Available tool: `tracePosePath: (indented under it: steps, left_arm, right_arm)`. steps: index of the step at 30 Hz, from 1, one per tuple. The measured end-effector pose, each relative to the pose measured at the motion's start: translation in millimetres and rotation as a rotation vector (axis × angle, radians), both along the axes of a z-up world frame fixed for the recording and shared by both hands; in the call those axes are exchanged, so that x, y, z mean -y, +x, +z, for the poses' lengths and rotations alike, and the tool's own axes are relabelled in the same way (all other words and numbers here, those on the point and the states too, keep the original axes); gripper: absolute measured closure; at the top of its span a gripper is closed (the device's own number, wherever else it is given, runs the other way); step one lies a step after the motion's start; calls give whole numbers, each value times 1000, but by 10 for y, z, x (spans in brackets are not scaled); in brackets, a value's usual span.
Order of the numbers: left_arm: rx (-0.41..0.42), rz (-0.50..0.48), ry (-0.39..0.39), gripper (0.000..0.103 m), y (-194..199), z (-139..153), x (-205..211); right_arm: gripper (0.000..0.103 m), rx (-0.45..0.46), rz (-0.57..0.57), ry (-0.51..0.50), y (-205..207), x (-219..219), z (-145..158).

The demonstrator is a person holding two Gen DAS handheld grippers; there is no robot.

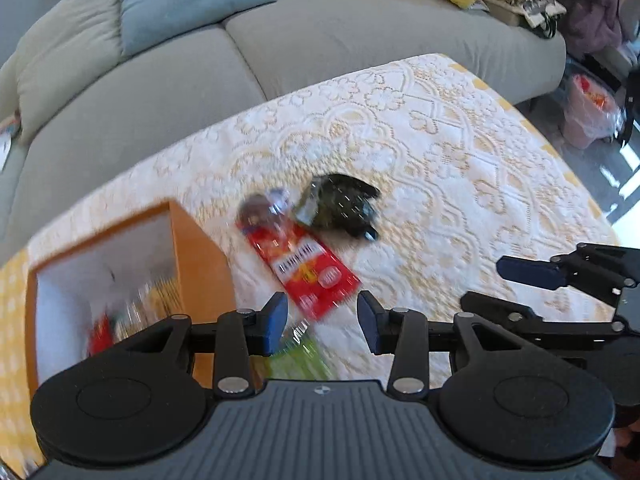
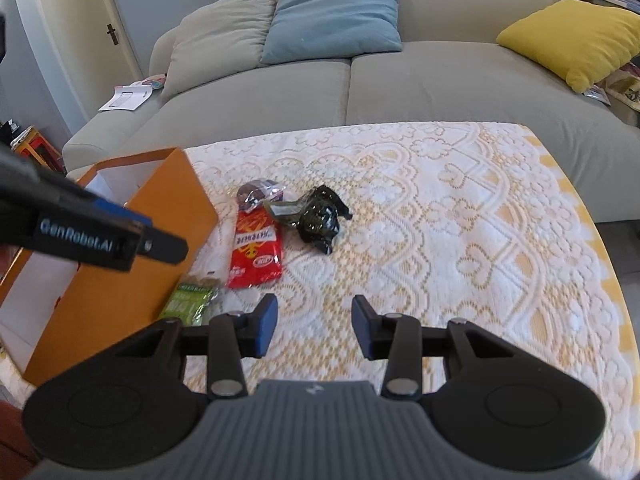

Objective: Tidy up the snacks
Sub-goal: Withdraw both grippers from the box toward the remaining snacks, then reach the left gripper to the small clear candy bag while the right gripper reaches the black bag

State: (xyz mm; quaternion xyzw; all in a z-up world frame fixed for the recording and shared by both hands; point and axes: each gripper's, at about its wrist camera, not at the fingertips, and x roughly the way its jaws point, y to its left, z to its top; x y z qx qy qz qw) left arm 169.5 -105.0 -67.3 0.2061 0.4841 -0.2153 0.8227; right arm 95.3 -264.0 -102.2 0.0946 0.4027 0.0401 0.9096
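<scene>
A red snack packet lies flat on the lace tablecloth beside the orange box. Just beyond it sit a clear-wrapped dark sweet and a crumpled black-green packet. A green packet lies against the box's near corner. My left gripper hangs open over the red and green packets, with nothing between its pads. My right gripper is open above bare cloth to the right of the packets, holding nothing.
The box holds several blurred snacks. A clear packet lies between the box and the red packet. A grey sofa with cushions runs behind the table. The cloth's right half is bare. Bags stand on the floor.
</scene>
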Motion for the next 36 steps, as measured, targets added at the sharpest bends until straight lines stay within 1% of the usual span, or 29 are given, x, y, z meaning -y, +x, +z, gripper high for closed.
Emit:
tracePosePath:
  steps: [3,6,11,13,15,19,24,27,29,31,34,36]
  left_arm:
    - [-4,-38,36,55,235,-25,68]
    - [-9,-95,98,55,462,-74,165]
    - [-53,-241,195,55,756,-235,345]
    - [-69,-282,237,55,866,-331,385]
    - [-83,-295,272,55,978,-432,407]
    - [-102,-319,305,55,1147,-563,421]
    - [-88,-378,349,55,1206,-693,495]
    - [-101,-393,358,55,1268,-746,516]
    - [-114,-399,372,55,1305,-784,534]
    - [-144,-399,377,55,1347,-823,542]
    - [-171,-388,396,48,1397,-874,553]
    - [-173,-380,399,48,1425,-891,555]
  right_arm:
    - [63,-12,-4,27,177,44,-44]
    - [63,-15,4,57,355,63,-90]
    - [63,-18,34,71,647,48,-189]
    - [63,-18,51,73,755,42,-232]
    - [63,-18,67,79,845,39,-272]
    - [59,-14,84,80,991,53,-351]
    - [55,-8,97,70,1132,85,-424]
    - [54,1,116,62,1205,87,-448]
    - [53,5,129,56,1259,76,-465]
    - [53,7,144,55,1319,61,-491]
    - [53,-6,149,90,1396,66,-554]
    - [53,-23,146,99,1445,67,-609]
